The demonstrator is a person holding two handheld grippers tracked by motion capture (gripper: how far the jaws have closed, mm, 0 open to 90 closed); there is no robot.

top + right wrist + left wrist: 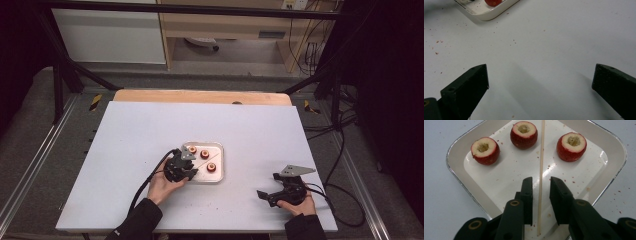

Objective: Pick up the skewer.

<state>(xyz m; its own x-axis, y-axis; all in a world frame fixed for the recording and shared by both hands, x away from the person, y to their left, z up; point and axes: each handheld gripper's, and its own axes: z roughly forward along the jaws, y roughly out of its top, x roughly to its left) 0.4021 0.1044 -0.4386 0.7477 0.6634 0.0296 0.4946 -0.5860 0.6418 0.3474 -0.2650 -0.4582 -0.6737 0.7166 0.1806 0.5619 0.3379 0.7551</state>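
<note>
The left tool (541,187) dips over the near edge of the tray (456,152), jaws apart either side of a thin wooden skewer (541,165), not touching it. The right tool (540,77) rests wide open on the counter (130,135). The skewer's far end is cut off.

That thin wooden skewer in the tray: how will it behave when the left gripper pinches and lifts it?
The skewer looks thin and round, so it may roll or slip between the left gripper pads. It lies flat on the glossy tray, so it could skid. Probably very light, and likely to bend slightly.
</note>
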